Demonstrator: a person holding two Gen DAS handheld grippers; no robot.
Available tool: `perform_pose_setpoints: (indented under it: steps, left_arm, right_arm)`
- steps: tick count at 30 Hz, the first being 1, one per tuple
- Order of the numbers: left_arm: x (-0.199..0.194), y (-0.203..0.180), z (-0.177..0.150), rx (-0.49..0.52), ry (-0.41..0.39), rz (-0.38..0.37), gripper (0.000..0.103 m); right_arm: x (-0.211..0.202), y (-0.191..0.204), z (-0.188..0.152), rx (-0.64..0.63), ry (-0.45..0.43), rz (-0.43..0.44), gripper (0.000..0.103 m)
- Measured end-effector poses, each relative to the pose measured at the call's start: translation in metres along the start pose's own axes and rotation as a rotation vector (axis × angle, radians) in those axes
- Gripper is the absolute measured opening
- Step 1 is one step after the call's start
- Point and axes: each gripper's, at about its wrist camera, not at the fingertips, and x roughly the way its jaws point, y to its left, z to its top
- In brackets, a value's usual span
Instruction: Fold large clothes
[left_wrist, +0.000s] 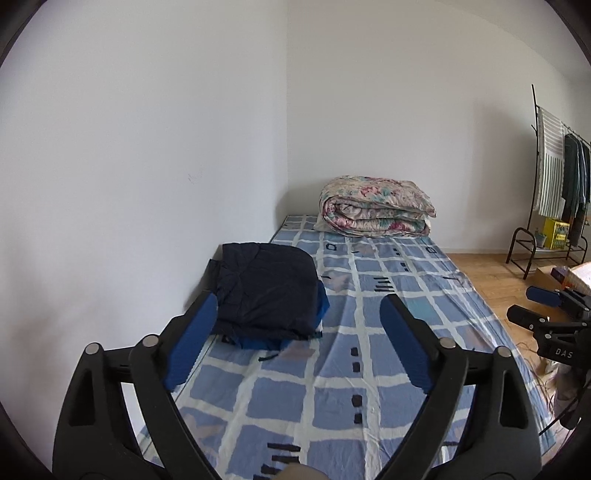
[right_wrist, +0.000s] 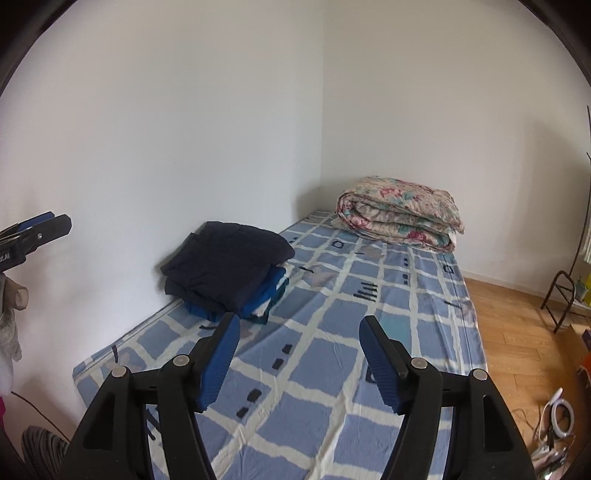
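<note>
Your left gripper (left_wrist: 299, 332) and right gripper (right_wrist: 300, 354) hang over the bed (left_wrist: 388, 332), each with its blue-padded fingers spread wide and nothing between them. At the room's far right, a clothes rack (left_wrist: 554, 177) carries a striped cloth (left_wrist: 550, 166) and dark garments on hangers, with a yellow box (left_wrist: 556, 233) on its lower shelf; what the box holds cannot be made out.

The clothes (left_wrist: 266, 291) lie folded in a stack on the checked blue sheet, against the wall on the bed's left side: a navy garment on top, flat and fairly square, with brighter blue and a sliver of white showing at the edge beneath it (right_wrist: 269, 291). A thin dark cord trails from the stack onto the sheet. At the far end of the bed, well apart from the stack, sits a folded floral quilt (left_wrist: 376, 205).
</note>
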Motion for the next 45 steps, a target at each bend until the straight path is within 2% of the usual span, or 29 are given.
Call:
perform_pose_setpoints:
  steps: [7, 8, 9, 10, 14, 19, 24, 35, 45]
  left_arm:
    - [-0.003, -0.017, -0.028, -0.031, -0.022, -0.004, 0.103]
    - [-0.001, -0.018, -0.031, -0.041, -0.021, -0.005, 0.103]
    - [0.002, -0.019, -0.033, -0.050, -0.020, 0.000, 0.103]
    - [0.006, -0.018, -0.035, -0.054, -0.018, 0.006, 0.103]
    - [0.019, -0.021, -0.045, -0.047, -0.005, 0.045, 0.103]
    - [0.033, -0.024, -0.061, -0.031, 0.020, 0.067, 0.103]
    - [0.049, -0.029, -0.075, 0.014, 0.054, 0.082, 0.103]
    - [0.073, -0.031, -0.097, 0.020, 0.135, 0.078, 0.103]
    - [0.074, -0.032, -0.101, 0.020, 0.147, 0.069, 0.103]
  right_arm:
    - [-0.001, -0.006, -0.034, 0.022, -0.003, -0.018, 0.070]
    - [0.002, -0.008, -0.038, 0.035, -0.002, -0.021, 0.073]
    - [0.004, -0.010, -0.041, 0.043, -0.005, -0.026, 0.082]
    - [0.005, -0.011, -0.045, 0.047, -0.014, -0.034, 0.087]
    - [0.014, -0.011, -0.056, 0.034, -0.015, -0.045, 0.090]
    - [0.024, -0.017, -0.063, 0.052, -0.021, -0.063, 0.103]
    - [0.035, -0.020, -0.068, 0.064, -0.013, -0.090, 0.103]
    - [0.055, -0.017, -0.083, 0.062, 0.037, -0.096, 0.103]
    - [0.055, -0.020, -0.091, 0.068, 0.045, -0.113, 0.103]
